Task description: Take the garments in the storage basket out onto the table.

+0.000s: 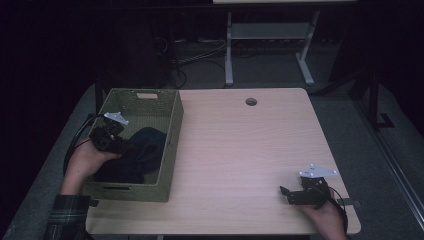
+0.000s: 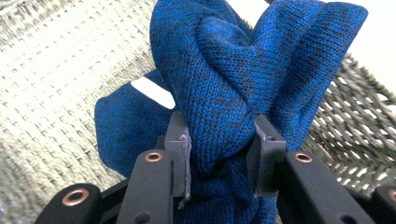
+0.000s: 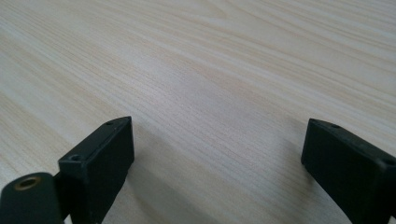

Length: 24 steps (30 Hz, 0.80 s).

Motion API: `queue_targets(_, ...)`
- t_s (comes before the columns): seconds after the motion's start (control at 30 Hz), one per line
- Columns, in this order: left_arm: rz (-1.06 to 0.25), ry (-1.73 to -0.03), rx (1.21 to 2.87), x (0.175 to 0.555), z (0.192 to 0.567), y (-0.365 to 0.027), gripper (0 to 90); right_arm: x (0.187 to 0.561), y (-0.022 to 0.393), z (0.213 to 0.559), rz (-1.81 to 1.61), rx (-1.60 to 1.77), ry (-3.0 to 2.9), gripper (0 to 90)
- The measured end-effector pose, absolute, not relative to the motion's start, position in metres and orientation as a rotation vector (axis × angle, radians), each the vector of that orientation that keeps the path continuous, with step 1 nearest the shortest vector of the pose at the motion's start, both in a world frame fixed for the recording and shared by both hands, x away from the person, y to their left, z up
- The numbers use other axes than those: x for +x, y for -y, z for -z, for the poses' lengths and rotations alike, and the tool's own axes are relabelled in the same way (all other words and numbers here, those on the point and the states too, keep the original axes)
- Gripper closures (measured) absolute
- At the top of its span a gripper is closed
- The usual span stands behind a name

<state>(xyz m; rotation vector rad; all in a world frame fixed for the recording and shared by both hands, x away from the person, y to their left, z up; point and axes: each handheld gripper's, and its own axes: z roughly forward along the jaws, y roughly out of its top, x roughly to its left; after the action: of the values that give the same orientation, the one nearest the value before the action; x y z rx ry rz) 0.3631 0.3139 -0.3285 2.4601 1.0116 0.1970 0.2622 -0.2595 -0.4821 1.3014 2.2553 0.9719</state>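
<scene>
A dark blue knitted cloth (image 1: 142, 155) lies bunched in the green woven basket (image 1: 172, 145) on the left of the table. My left gripper (image 1: 124, 148) reaches into the basket from its left side. In the left gripper view its pads (image 2: 180, 144) press a thick fold of the blue knit (image 2: 233, 70) from both sides, with the basket's weave (image 2: 60, 84) behind. My right gripper (image 1: 286, 193) rests near the table's front right corner, pointing left. In the right gripper view the right gripper (image 3: 217, 149) is open, with bare light wood (image 3: 210, 60) between its jaws.
The light wooden table (image 1: 240, 150) has a round cable hole (image 1: 251, 102) near its far edge. Beyond it stand the white legs of another table (image 1: 229, 50), with cables on the dark floor. The basket's right wall stands between the cloth and the open tabletop.
</scene>
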Motion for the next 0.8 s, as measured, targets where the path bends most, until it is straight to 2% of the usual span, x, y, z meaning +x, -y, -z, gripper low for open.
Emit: queue_targets(0.8, -0.301, -0.979, 2.445, 0.356, 0.248, -0.309, 65.5, 0.262, 0.26, 0.482, -0.973, 1.299, -2.258, 9.1)
